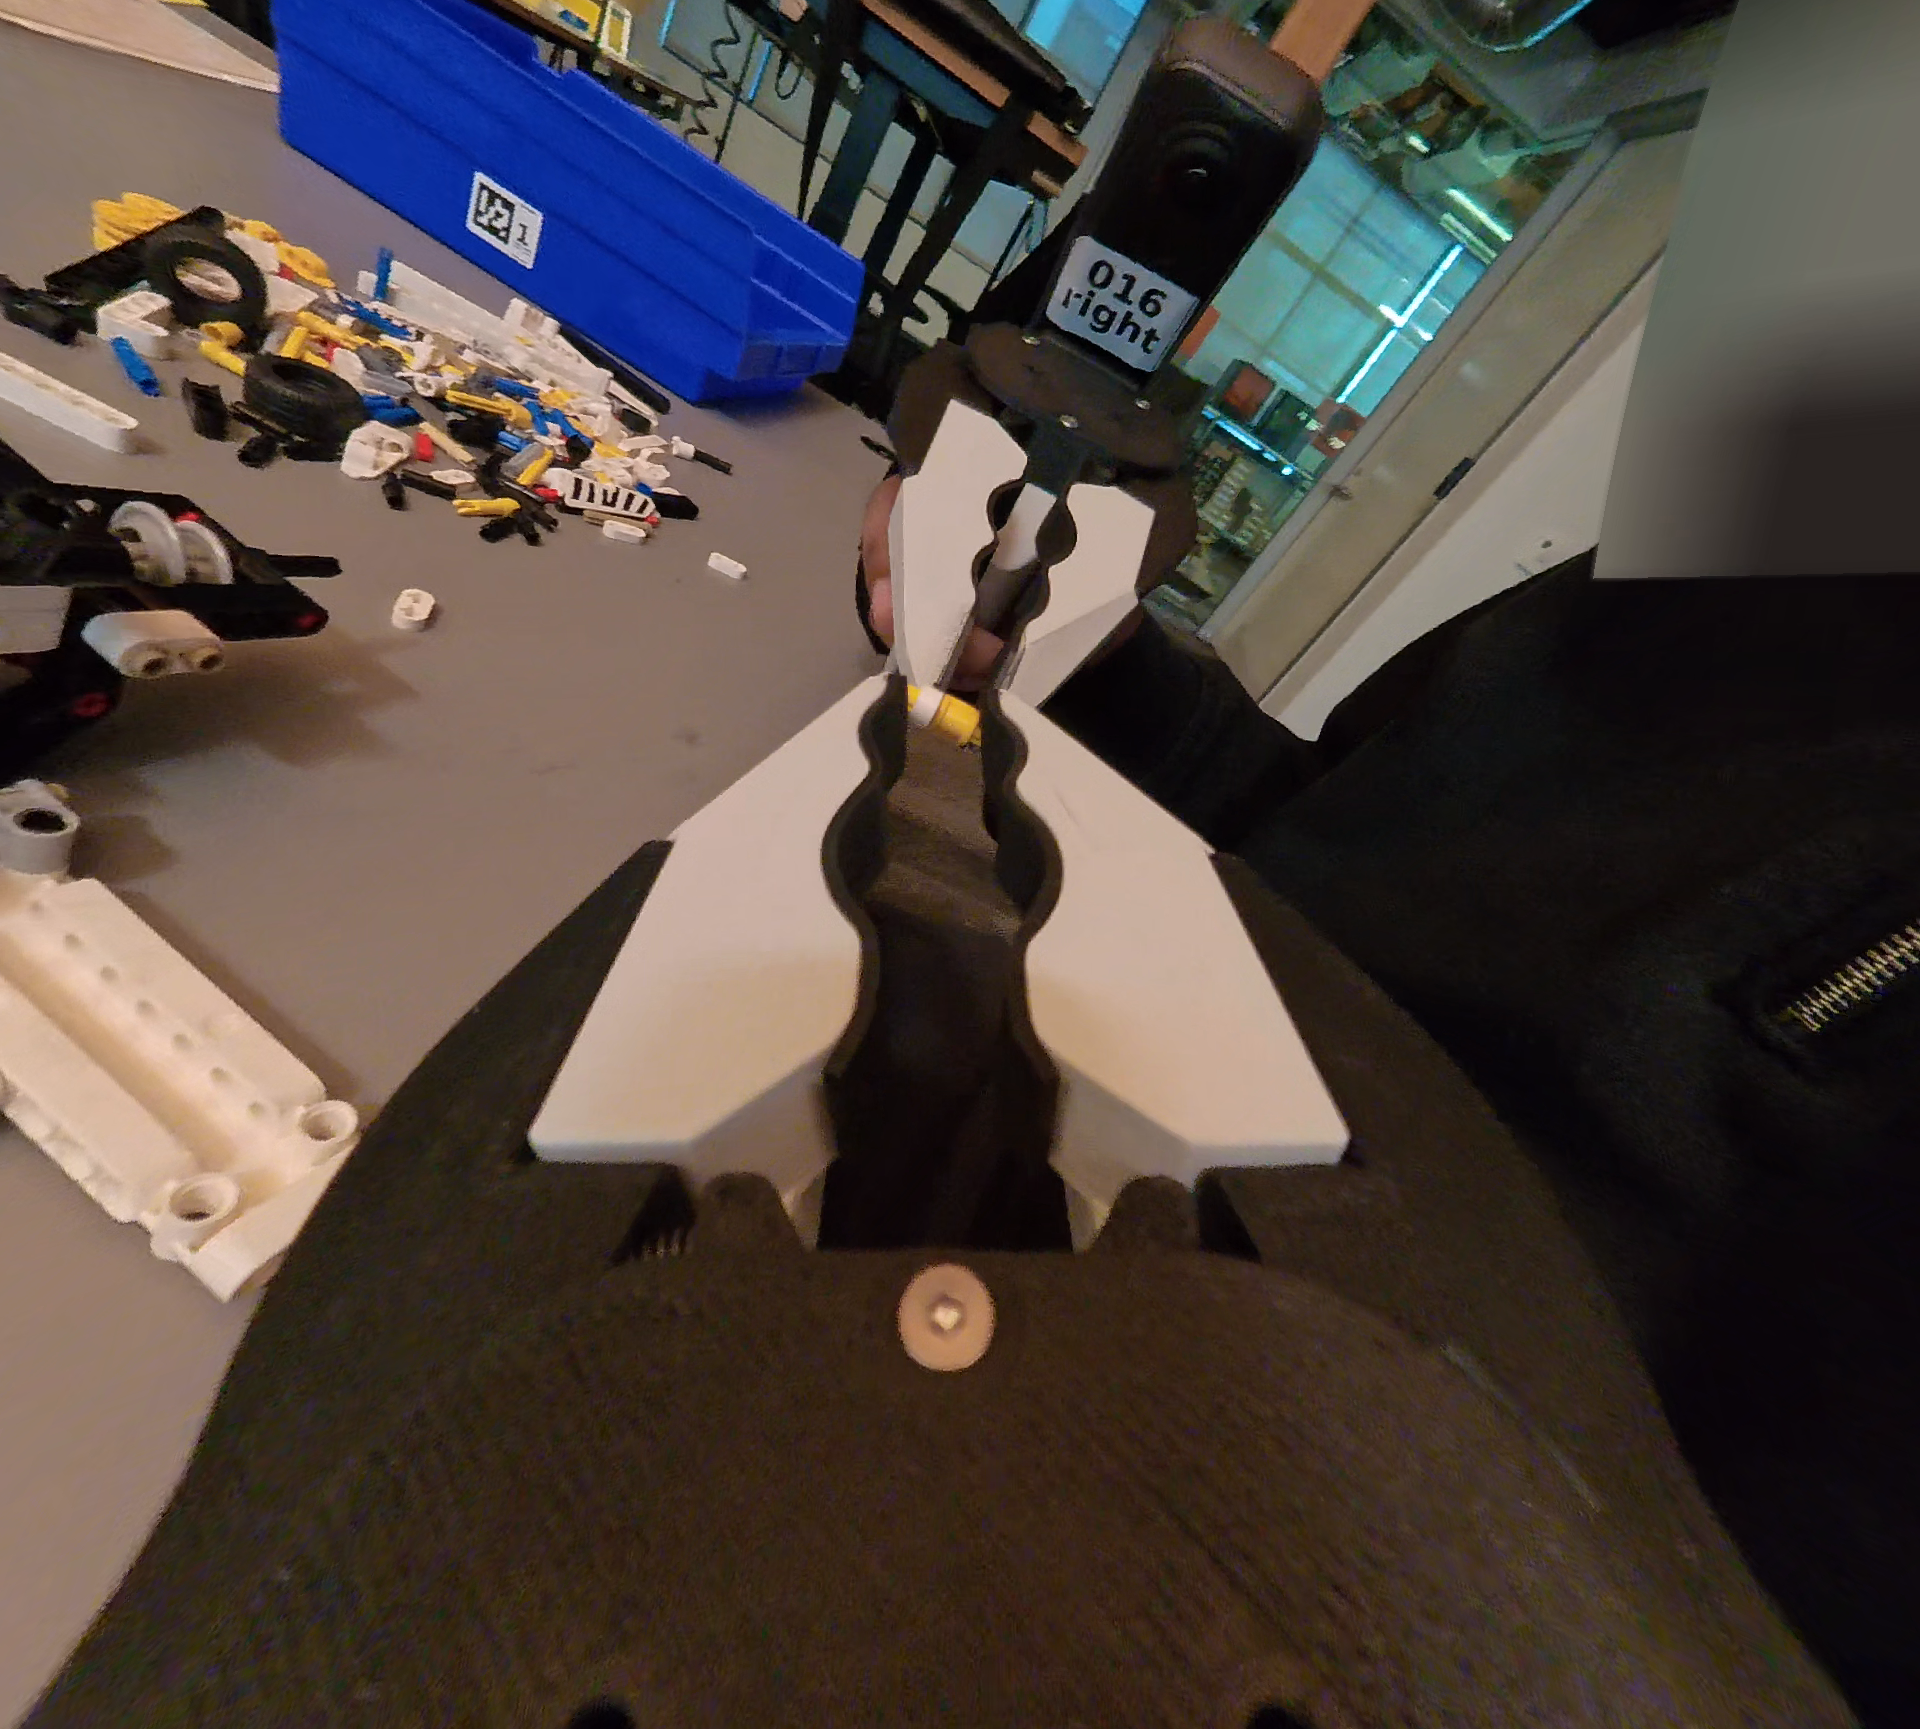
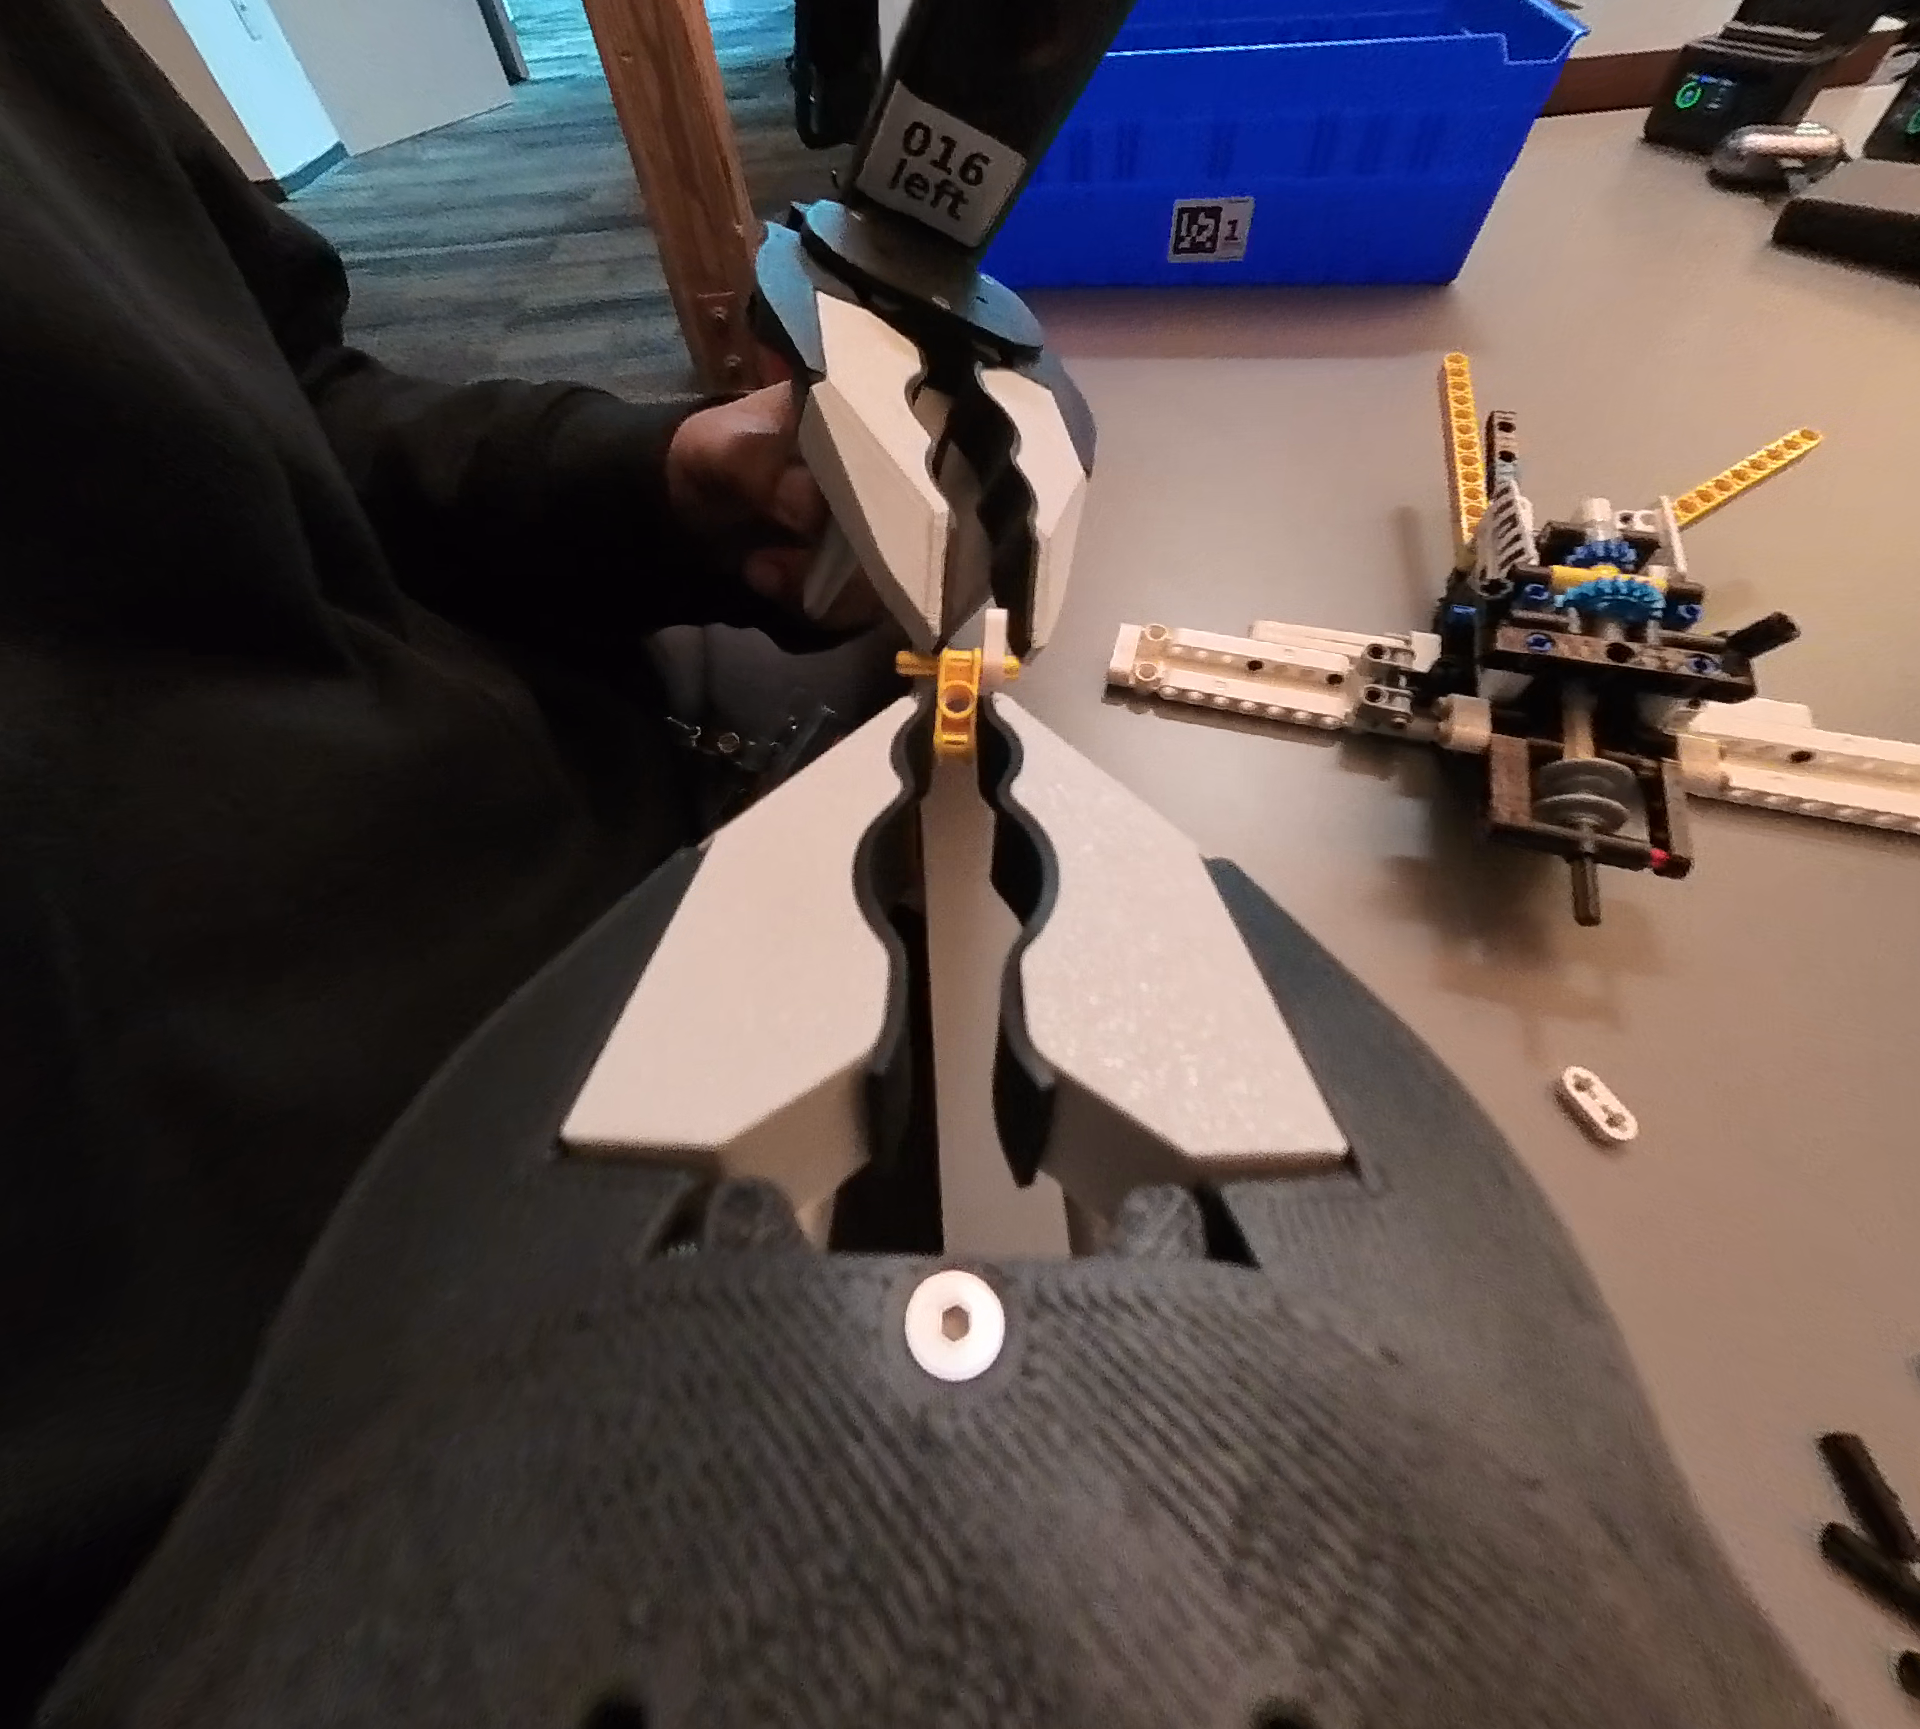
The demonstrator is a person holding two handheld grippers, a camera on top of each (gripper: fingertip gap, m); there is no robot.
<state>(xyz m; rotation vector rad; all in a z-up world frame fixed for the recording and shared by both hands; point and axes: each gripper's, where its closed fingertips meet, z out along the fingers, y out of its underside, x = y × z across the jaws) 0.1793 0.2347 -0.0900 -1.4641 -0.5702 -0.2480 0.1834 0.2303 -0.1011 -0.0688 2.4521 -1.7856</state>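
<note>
My right gripper is shut on a small yellow connector and holds it upright above the table edge. A thin yellow axle runs crosswise through its top, with a white piece on the right end. My left gripper comes at it tip to tip. Its pads press on the two ends of the yellow axle and white collar. In the right wrist view the left gripper reaches down from above. In the left wrist view the right gripper stands just beyond my fingertips.
A blue bin stands at the back of the grey table. A pile of loose building parts lies in front of it. A partly built black model with white beams sits to the right. A small white link lies alone nearby. Both grippers' tips are close together, under 4 cm apart.
</note>
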